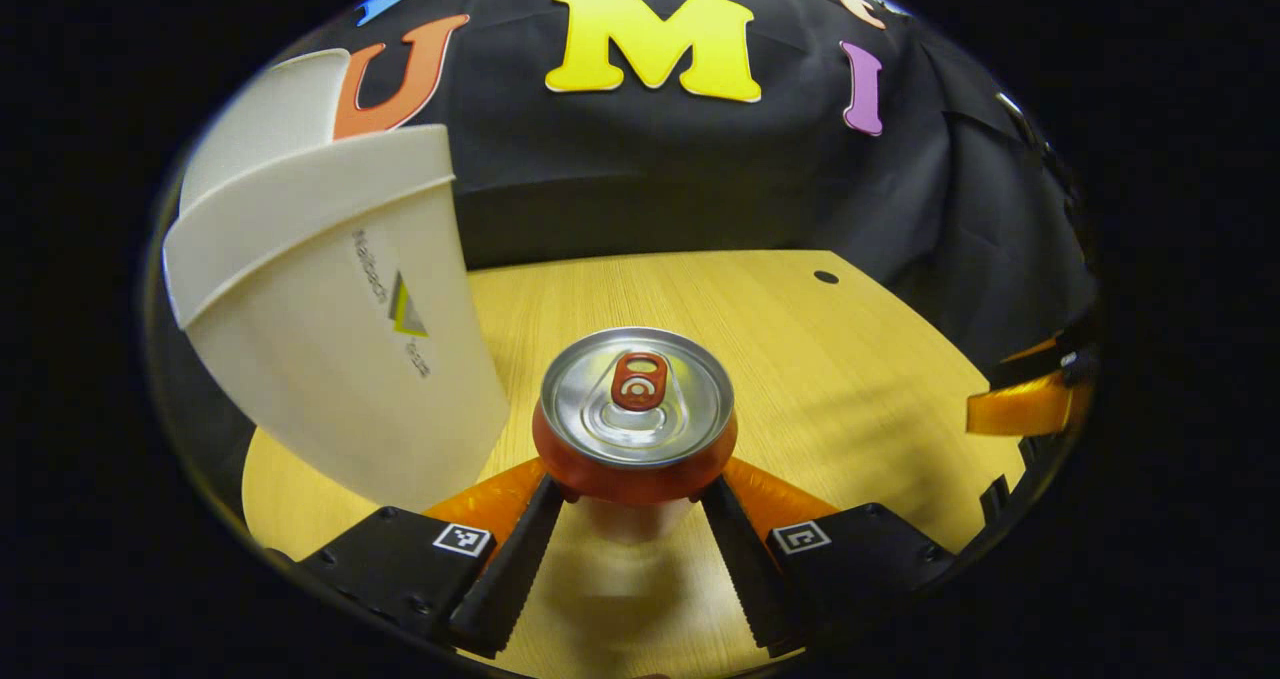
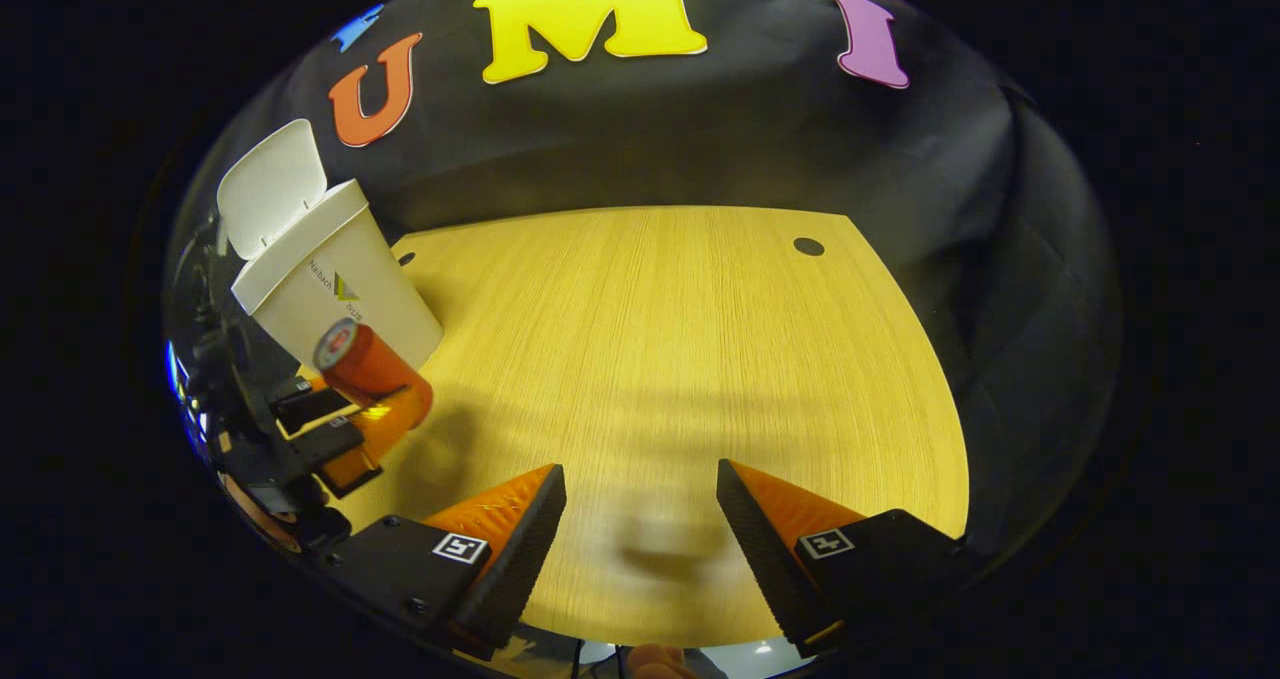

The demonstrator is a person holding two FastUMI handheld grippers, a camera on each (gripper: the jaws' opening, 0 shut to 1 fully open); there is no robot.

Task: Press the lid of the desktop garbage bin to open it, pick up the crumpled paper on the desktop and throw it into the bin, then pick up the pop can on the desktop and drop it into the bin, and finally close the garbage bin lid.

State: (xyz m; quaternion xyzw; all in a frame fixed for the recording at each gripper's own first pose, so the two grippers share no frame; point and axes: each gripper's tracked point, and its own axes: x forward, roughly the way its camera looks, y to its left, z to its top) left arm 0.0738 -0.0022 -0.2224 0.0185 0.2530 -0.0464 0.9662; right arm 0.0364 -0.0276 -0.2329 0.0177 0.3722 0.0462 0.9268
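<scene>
Holding: can (image 1: 636, 414) clamped between both fingers of left gripper (image 1: 634, 519), lifted off desk (image 1: 850, 359); blurred shadow underneath, no contact with the wood.
Can: upright, top and pull tab facing the left gripper view; in the right gripper view (image 2: 372, 371) seen just beside bin wall, below the rim.
Bin: (image 1: 340, 359) close on the left in the left gripper view, leaning in the fisheye; lid (image 2: 272, 184) standing open behind the mouth.
Right gripper: (image 2: 640, 524) fingers spread wide, nothing between them, hovering over bare desk, well apart from bin.
Paper: none seen on desk; probably inside bin already, interior hidden.
Stage: judged second pickup done, carry to bin under way; drop and lid closing not yet done.
Risk, rim: can sits lower than bin mouth; moving sideways without rising could knock or tip the light bin.
Risk, grip: hold appears low on a smooth round body; tilting over the mouth could let it slip early.
Risk, lid: upright lid behind the opening; overshoot could strike it shut.
</scene>
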